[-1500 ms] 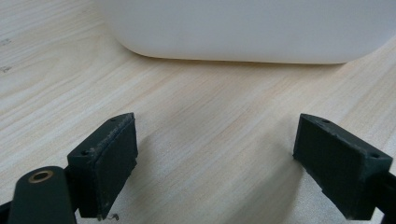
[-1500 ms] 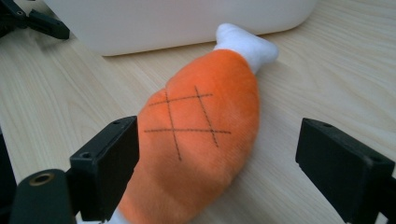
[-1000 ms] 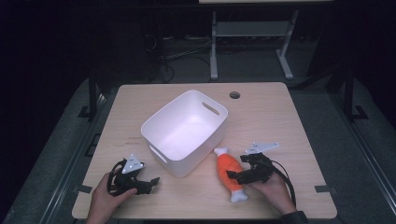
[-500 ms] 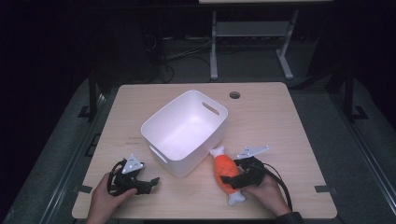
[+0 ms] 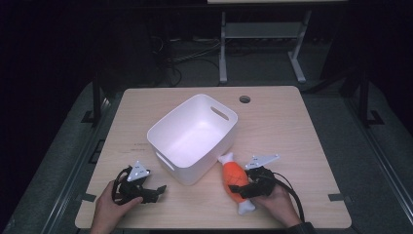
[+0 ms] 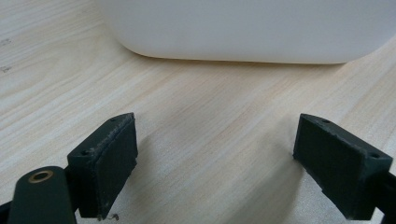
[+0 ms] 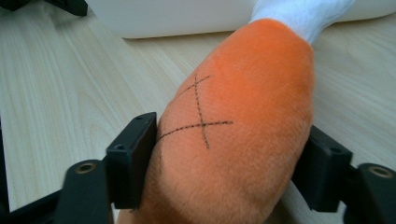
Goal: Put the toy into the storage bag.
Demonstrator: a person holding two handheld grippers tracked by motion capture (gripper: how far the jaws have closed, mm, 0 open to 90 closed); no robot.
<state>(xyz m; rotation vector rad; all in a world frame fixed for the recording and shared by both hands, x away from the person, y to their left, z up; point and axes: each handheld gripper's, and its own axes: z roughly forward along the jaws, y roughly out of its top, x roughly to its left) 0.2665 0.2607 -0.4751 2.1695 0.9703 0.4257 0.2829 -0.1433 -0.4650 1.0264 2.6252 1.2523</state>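
Orange plush toy [image 5: 234, 179] with white ends lies near the worktop's [image 5: 292, 126] front edge, right of centre; the right gripper [image 5: 242, 189] has just been closing, its jaws now pressing both flanks. Near the front left corner, the left gripper [image 5: 155, 191] rests spread wide, grasping nothing. Farther back, a white tub [image 5: 195, 139] stands mid-worktop.

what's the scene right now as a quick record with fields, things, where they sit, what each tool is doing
table: light wood
bin: white, nothing seen inside, mid-table
toy: orange plush with white ends, lying beside the bin's near right corner
right tool: jaws around the toy's orange body, pads against it, just been closing
left tool: jaws wide apart, nothing between, resting on the table facing the bin
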